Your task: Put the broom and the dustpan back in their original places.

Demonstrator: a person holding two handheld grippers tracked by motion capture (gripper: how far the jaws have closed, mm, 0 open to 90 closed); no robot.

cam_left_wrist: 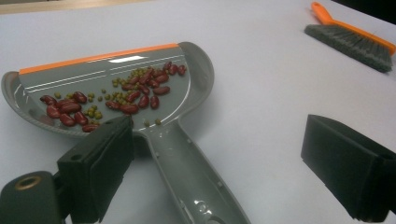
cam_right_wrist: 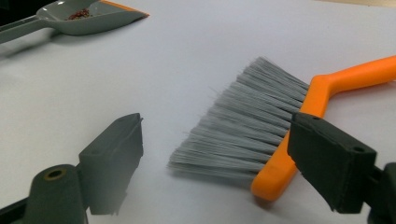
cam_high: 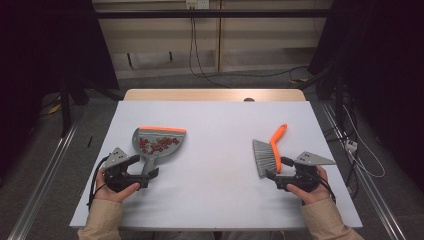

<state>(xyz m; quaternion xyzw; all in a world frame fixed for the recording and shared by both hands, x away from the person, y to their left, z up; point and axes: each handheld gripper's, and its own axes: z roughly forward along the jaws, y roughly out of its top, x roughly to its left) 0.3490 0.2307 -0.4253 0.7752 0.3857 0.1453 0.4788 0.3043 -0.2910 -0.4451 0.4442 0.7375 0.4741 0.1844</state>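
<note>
On the desk [cam_high: 215,190], the grey dustpan [cam_high: 159,142] at 9 o'clock lies flat so its beans [cam_left_wrist: 126,93] stay put, the brush [cam_high: 270,150] at 3 o'clock rests free, and the left hand-held gripper [cam_high: 142,172] and right hand-held gripper [cam_high: 274,176] both gape, gripping nothing.

Dim, soft overhead light; slight blur, faint shadows

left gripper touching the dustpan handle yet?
Cannot tell. In the left gripper view the left gripper stands open astride the dustpan handle, one jaw overlapping its edge.
</note>
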